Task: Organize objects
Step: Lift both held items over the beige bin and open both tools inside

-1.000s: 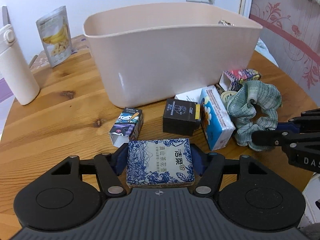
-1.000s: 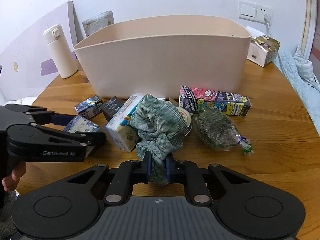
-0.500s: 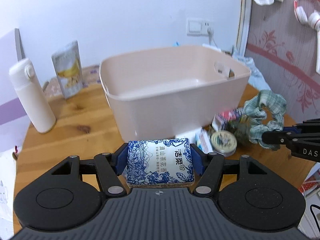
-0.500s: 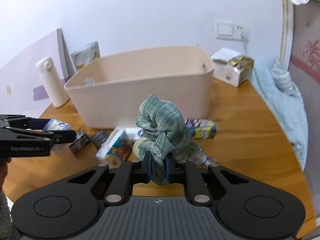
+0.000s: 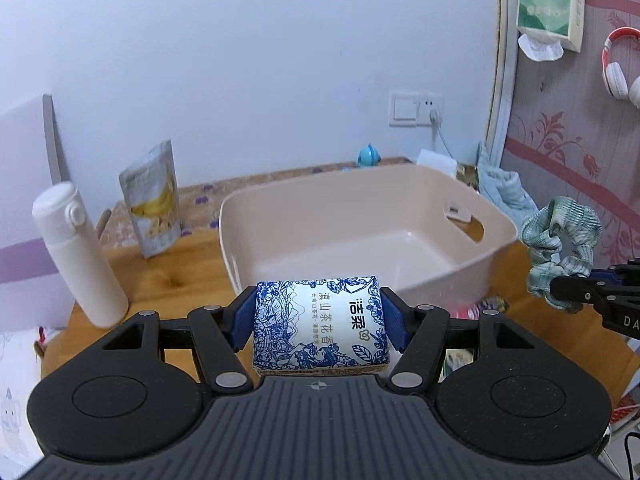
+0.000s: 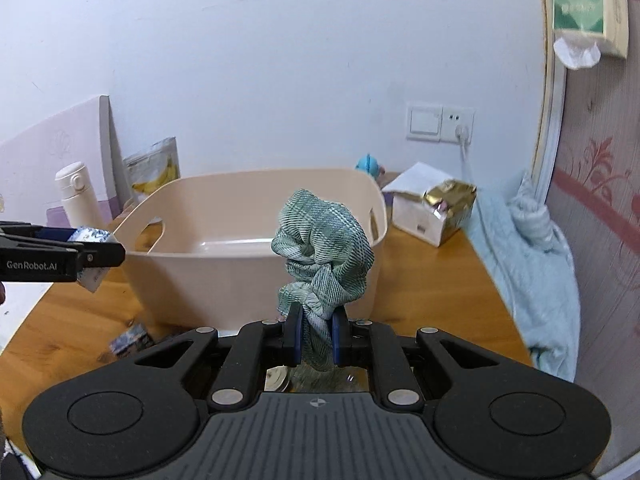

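My left gripper (image 5: 318,322) is shut on a blue-and-white tissue pack (image 5: 320,326) and holds it in the air just in front of the beige plastic bin (image 5: 496,248). My right gripper (image 6: 316,334) is shut on a green plaid scrunchie (image 6: 324,248), raised in front of the bin (image 6: 168,276). The bin's inside looks empty. The scrunchie also shows at the right of the left wrist view (image 5: 560,248), and the tissue pack shows at the left of the right wrist view (image 6: 90,256).
A white bottle (image 5: 76,256) and a banana snack pouch (image 5: 154,200) stand left of the bin on the round wooden table (image 6: 440,292). A white box with gold wrap (image 6: 432,208) and a blue cloth (image 6: 532,272) lie to the right. Small boxes (image 6: 132,340) lie below.
Both grippers have risen from the table with the tissue pack and the scrunchie. The view now looks down into the bin, and the small items have dropped below.
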Tool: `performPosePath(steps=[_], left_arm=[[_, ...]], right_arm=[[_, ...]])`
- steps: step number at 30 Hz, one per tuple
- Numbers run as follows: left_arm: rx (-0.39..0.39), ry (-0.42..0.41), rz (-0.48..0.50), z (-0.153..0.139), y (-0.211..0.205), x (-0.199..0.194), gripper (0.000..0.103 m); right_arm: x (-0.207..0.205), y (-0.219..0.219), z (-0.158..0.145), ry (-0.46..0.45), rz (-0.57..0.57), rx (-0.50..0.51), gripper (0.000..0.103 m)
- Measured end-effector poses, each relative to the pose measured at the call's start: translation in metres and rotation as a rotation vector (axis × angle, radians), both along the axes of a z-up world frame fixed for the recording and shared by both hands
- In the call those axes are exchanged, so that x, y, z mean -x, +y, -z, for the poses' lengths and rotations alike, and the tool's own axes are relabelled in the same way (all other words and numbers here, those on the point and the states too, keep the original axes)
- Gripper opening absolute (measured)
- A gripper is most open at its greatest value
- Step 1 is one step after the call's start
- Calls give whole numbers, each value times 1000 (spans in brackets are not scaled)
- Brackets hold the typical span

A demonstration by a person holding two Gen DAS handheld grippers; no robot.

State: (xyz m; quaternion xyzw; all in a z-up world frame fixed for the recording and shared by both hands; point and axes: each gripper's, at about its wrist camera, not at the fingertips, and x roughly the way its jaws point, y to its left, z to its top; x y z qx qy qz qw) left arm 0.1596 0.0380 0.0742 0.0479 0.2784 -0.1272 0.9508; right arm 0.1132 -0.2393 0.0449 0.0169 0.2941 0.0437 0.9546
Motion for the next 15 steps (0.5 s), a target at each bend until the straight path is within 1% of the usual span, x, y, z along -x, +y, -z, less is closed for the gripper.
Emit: performPosePath(steps=[6, 11, 15], left_arm=[[4, -19, 1, -10, -10, -26, 65], [3, -4, -16, -14, -20, -58, 65], [-21, 6, -35, -12, -32, -84, 65]], right_arm=[[-20, -2, -13, -36, 5, 12, 13], [-39, -2, -21, -52, 4, 14, 14], [-57, -1, -22, -42, 4, 14, 14]])
